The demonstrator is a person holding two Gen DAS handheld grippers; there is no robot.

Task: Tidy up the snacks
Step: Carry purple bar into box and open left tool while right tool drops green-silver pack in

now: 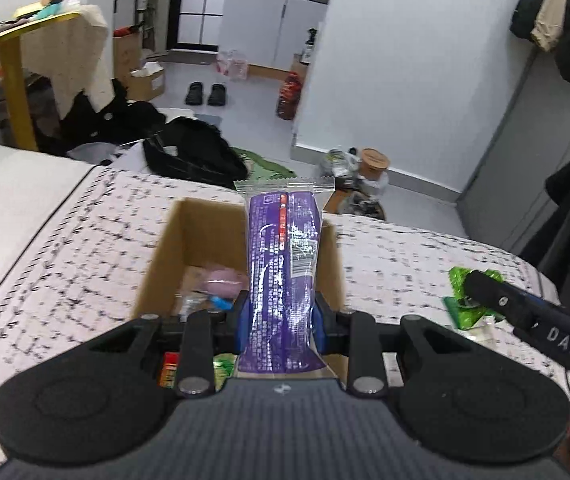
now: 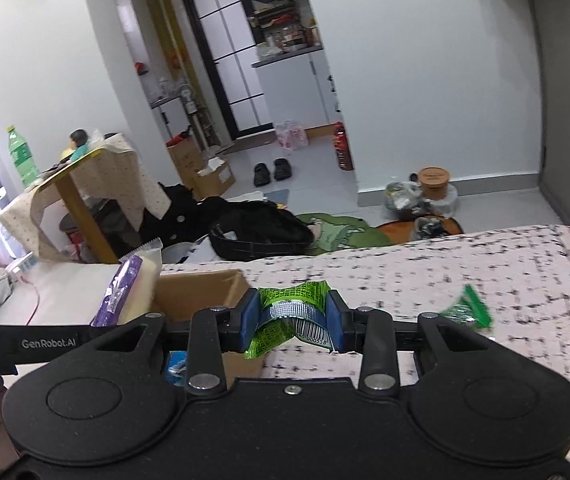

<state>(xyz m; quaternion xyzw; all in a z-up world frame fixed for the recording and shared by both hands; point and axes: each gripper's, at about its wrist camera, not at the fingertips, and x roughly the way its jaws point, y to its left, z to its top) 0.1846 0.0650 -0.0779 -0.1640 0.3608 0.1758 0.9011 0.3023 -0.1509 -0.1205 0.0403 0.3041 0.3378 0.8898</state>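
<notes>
So my left gripper [image 1: 281, 316] is pinching a purple packet [image 1: 283, 276] between its blue pads, jaws squeezed onto the wrapper. The packet stands up along the fingers, clear crimped end on top, barcode side facing me. It hangs right over the box [image 1: 153, 268].

The box is plain cardboard, open at the top, sitting on the bed [image 1: 65, 240] with its checked cover. Inside I can make out a pink pack [image 1: 225, 282] on the floor of the box, something blue [image 1: 221, 303] just beside it, and a few more wrappers nearer me, a red one [image 1: 169, 368] and a green one [image 1: 224, 366], mostly hidden behind my own linkage. Can't read what any of them are, too blurry.

My right gripper [image 2: 292, 320] is clamped on a green wrapper [image 2: 285, 308], crumpled, with a silver band and barcode showing between the pads. It's just to the right of the box [image 2: 201, 288], over the bed. From that side the purple packet [image 2: 119, 292] shows at the left, above the box's near corner.

One more green wrapper [image 2: 467, 314] lies loose on the cover, off to the right, well apart from the box.
</notes>
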